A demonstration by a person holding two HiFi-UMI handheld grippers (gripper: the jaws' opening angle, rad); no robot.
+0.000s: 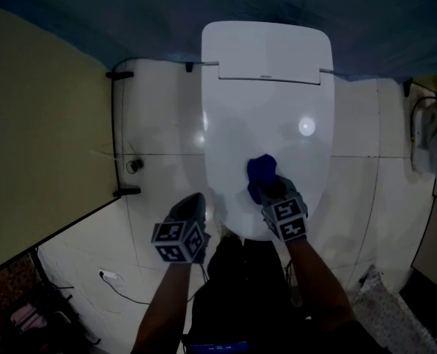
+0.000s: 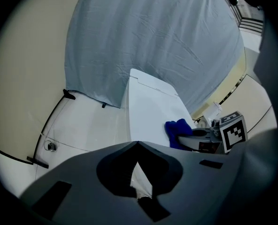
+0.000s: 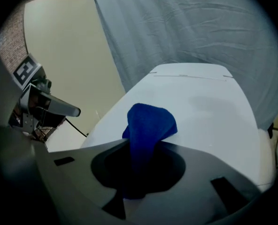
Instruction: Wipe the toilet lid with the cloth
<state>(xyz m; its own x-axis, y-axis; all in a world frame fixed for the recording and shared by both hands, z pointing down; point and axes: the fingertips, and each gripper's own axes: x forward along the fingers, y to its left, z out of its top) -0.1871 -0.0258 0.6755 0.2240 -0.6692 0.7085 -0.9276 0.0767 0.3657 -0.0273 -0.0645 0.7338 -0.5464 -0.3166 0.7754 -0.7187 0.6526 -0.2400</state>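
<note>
White tiles [image 1: 159, 124] surrounded the lid [image 1: 266, 109]; right gripper [image 1: 272, 190] clamped the cloth [image 1: 261, 169] bunched ahead of it; left gripper [image 1: 195, 202] closed, empty. Dragging might tug cloth free.

Glossy toilet lid [image 1: 266, 116], fuzzy cloth [image 1: 261, 174]

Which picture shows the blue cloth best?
The right gripper view: the blue cloth fills the middle, pinched between the right gripper's jaws. The head view shows it small, over the toilet lid. The left gripper view gives a small side glimpse.
</note>
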